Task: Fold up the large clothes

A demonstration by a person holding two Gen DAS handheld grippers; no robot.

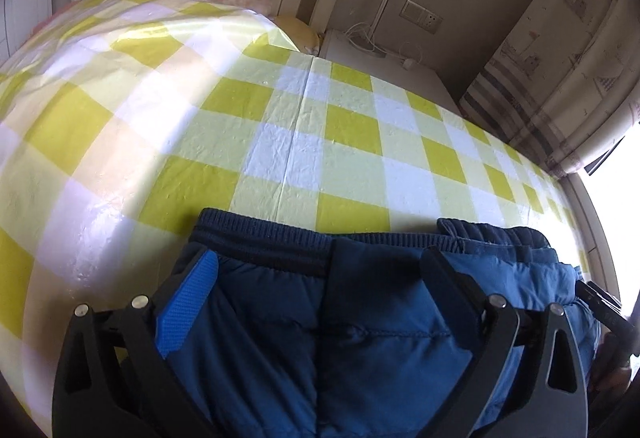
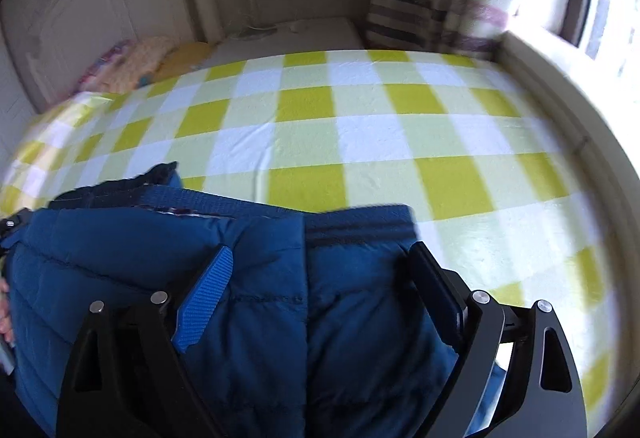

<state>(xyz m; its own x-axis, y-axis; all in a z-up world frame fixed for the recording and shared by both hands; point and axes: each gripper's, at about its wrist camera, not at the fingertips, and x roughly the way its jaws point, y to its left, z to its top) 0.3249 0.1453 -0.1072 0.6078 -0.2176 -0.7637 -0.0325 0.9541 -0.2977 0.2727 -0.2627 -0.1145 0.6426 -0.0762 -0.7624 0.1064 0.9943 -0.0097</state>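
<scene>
Quilted blue jacket point(image 2: 248, 278), soft and bulky, beneath both wide-open, empty claws, left gripper point(image 1: 320, 278) and right gripper point(image 2: 324, 274); ribbed hem point(image 1: 264, 234) ahead of the fingertips likely grips best.

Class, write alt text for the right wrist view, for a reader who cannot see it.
A blue quilted garment with a dark ribbed hem lies on a bed covered in a yellow-and-white checked sheet. The right tool hovers over it with its jaws wide open, gripping nothing. A white headboard and striped curtain stand behind.
</scene>
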